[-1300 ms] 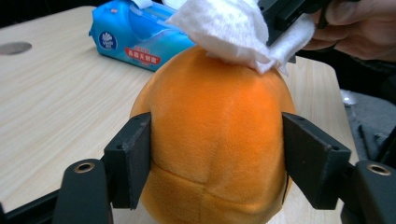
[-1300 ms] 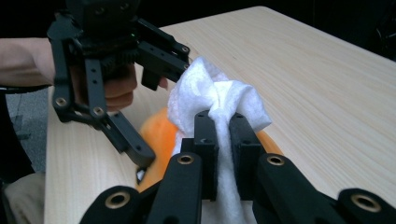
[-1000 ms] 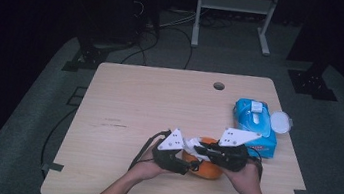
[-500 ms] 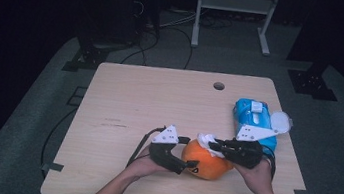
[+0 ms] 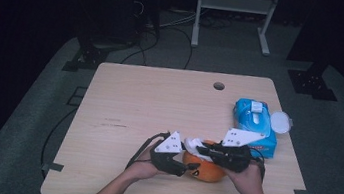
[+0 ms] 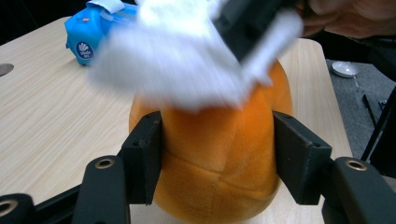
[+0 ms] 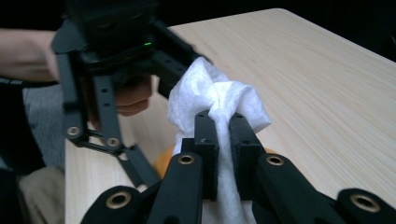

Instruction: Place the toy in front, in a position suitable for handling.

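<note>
An orange plush toy (image 5: 209,171) lies near the table's front edge. My left gripper (image 5: 189,169) reaches it from the left. Its jaws have just been closing, and in the left gripper view both pads (image 6: 145,154) press the toy's (image 6: 219,140) sides. My right gripper (image 5: 194,146) comes in from the right, shut on a crumpled white wipe (image 5: 194,142). The wipe (image 7: 215,93) bulges out past the right gripper's (image 7: 223,126) closed pads. In the left gripper view the wipe (image 6: 177,60) is a blur over the toy's top.
A blue pack of wipes (image 5: 255,122) with its white lid (image 5: 280,122) flipped open lies at the table's right edge, just behind the right hand. A cable hole (image 5: 219,86) sits near the far edge. Bare wood (image 5: 149,104) spreads to the left and back.
The right gripper with the wipe swung out to the right towards the blue pack, then came back left over the toy. The left hand stayed beside the toy.
</note>
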Action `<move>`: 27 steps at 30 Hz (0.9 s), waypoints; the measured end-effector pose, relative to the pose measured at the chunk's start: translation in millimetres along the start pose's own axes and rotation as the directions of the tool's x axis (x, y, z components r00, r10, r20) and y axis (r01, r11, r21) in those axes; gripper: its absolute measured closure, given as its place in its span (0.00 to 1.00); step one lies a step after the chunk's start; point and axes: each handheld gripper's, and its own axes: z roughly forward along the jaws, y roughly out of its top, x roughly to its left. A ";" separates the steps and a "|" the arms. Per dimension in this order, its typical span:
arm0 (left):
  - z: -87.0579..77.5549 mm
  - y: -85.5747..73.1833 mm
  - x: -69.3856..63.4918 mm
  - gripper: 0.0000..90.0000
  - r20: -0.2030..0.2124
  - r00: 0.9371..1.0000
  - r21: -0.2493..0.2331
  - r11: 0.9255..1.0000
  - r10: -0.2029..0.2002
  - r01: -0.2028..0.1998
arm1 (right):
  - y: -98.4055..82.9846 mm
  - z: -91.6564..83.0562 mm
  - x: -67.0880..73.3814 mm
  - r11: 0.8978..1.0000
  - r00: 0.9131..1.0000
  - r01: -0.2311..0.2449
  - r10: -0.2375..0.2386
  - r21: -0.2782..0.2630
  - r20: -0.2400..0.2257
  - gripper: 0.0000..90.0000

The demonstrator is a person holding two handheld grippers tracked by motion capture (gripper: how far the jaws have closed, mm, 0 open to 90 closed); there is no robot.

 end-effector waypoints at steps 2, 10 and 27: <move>0.1 -3.0 2.4 0.44 0.004 1.000 0.002 1.000 -0.007 0.007 | -4.4 -4.4 -9.2 0.999 0.999 -0.038 0.038 0.000 0.026 0.92; -6.0 -13.7 11.7 0.41 0.036 0.999 0.025 0.999 -0.033 0.032 | -27.5 -26.8 -28.3 0.991 0.990 -0.136 0.137 -0.013 0.041 0.92; -13.2 -16.2 19.9 0.36 0.090 0.995 0.010 0.999 -0.046 0.045 | -20.8 -1.6 -7.1 0.998 0.998 -0.067 0.067 0.000 -0.009 0.92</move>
